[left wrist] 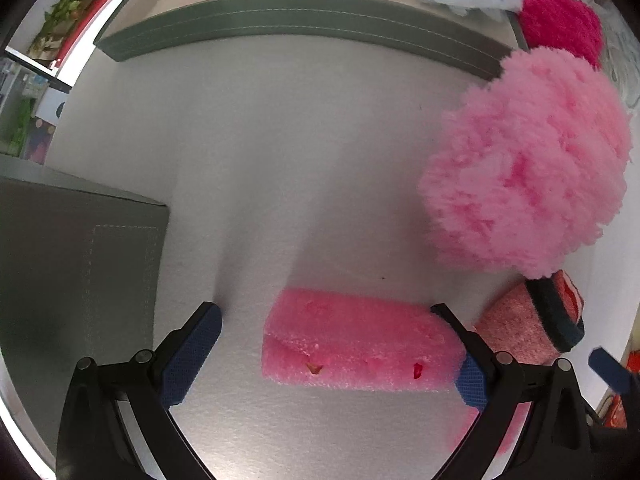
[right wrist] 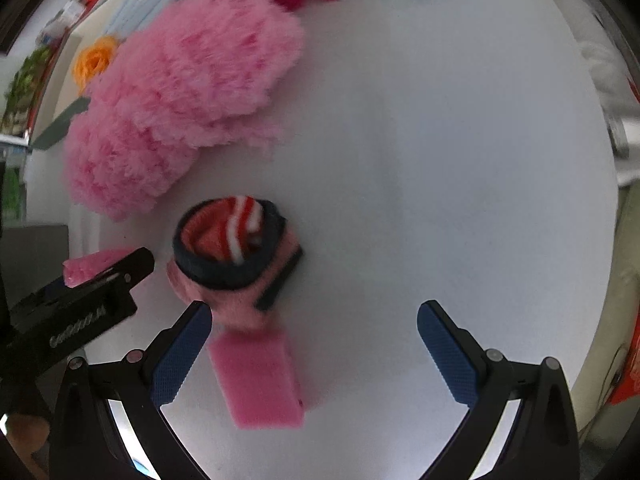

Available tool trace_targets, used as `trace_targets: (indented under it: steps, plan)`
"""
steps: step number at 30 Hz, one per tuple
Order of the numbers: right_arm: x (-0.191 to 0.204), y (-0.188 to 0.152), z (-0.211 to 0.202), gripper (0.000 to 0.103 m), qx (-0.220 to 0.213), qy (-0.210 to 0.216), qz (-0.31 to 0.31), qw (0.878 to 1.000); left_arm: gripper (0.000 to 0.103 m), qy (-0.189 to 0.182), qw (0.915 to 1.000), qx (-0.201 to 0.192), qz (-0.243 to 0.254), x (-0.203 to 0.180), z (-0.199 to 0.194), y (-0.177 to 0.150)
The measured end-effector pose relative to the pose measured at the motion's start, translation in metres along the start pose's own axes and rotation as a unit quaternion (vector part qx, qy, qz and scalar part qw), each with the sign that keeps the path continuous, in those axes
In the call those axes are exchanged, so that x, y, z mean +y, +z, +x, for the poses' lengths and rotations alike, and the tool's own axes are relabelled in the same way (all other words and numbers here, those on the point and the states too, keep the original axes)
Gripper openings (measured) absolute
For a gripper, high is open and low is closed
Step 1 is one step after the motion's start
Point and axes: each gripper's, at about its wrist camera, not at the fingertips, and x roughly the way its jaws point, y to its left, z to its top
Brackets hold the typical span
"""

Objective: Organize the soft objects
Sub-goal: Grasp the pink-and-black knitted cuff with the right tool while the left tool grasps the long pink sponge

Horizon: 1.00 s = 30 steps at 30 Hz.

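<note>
blue-padded fingers of the left gripper (left wrist: 340, 356) stand wide apart and hold nothing; a pink foam block (left wrist: 360, 348) lies flat between them, its long axis running crosswise from finger to finger, its right end touching the right pad while a clear gap remains at the left pad. just right of that finger sits a rolled pink sock bundle (left wrist: 532, 320) with a dark cuff, and above it a fluffy pink duster head (left wrist: 528, 164) rests on the white table (left wrist: 280, 160). open white surface stretches ahead up to a grey-green box wall (left wrist: 280, 20); another grey box side (left wrist: 76, 260) closes the left edge.

the right gripper (right wrist: 316, 352) is likewise spread wide and empty. a second pink foam piece (right wrist: 260, 380) lies just beside its left finger, long axis pointing away from the camera toward the sock bundle (right wrist: 232, 248), whose open cuff faces upward. bare table fills the whole right half. the left gripper's black finger (right wrist: 80, 300) reaches in at left.
</note>
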Motion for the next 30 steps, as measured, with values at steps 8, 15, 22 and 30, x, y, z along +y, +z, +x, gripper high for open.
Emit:
trace_targets:
  steps: [8,15,22,30]
  plan:
    - [0.012,0.036,0.002,0.101,-0.026,0.033,-0.036,0.998,0.103,-0.002,0.9998,0.007,-0.02,0.023,0.006,0.003]
    - [0.031,0.051,-0.003,0.044,-0.037,0.078,-0.075,0.993,0.103,0.0,0.9998,0.007,-0.021,0.013,0.004,0.007]
    - [0.009,0.032,-0.004,0.03,-0.03,0.082,-0.041,0.995,0.076,-0.006,0.9998,-0.008,0.016,-0.008,-0.003,-0.007]
    - [-0.033,-0.034,0.005,0.031,-0.018,0.056,0.035,0.998,0.071,0.005,0.9976,-0.007,0.069,-0.015,-0.006,-0.053]
